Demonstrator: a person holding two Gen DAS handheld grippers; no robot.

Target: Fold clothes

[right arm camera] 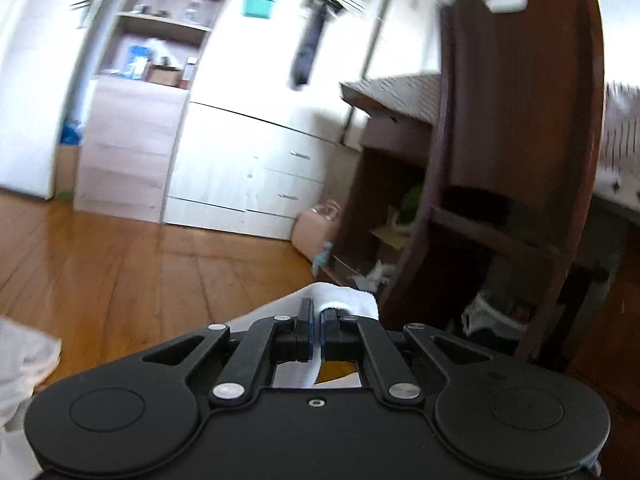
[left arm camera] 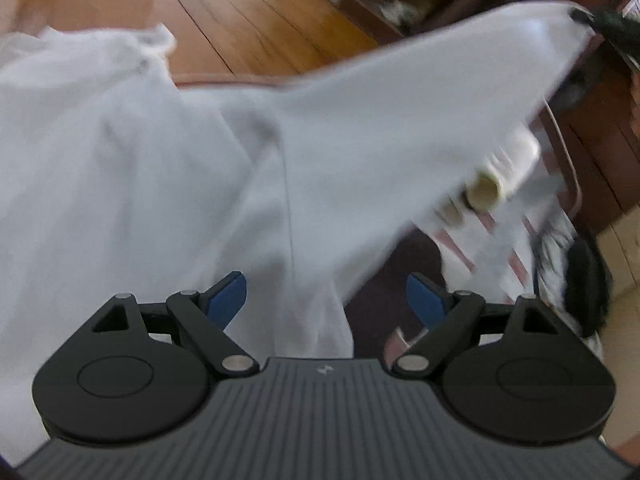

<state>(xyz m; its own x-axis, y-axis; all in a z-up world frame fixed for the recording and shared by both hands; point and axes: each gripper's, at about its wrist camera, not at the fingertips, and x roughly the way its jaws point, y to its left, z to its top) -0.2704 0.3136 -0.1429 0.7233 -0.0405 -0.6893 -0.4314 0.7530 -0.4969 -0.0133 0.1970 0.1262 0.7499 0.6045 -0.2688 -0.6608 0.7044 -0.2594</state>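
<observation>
Soft matt white cloth garment point(left arm camera: 168, 184); glossy wooden floor point(right arm camera: 120, 256); dark polished wooden chair point(right arm camera: 520, 120).

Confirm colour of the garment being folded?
Plain white, no pattern: the garment shows best in the left wrist view, one corner pinched in the right tongs.

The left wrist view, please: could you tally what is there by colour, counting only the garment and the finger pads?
White garment: 1
Blue pads on the left gripper's fingers: 2
Total: 3
</observation>
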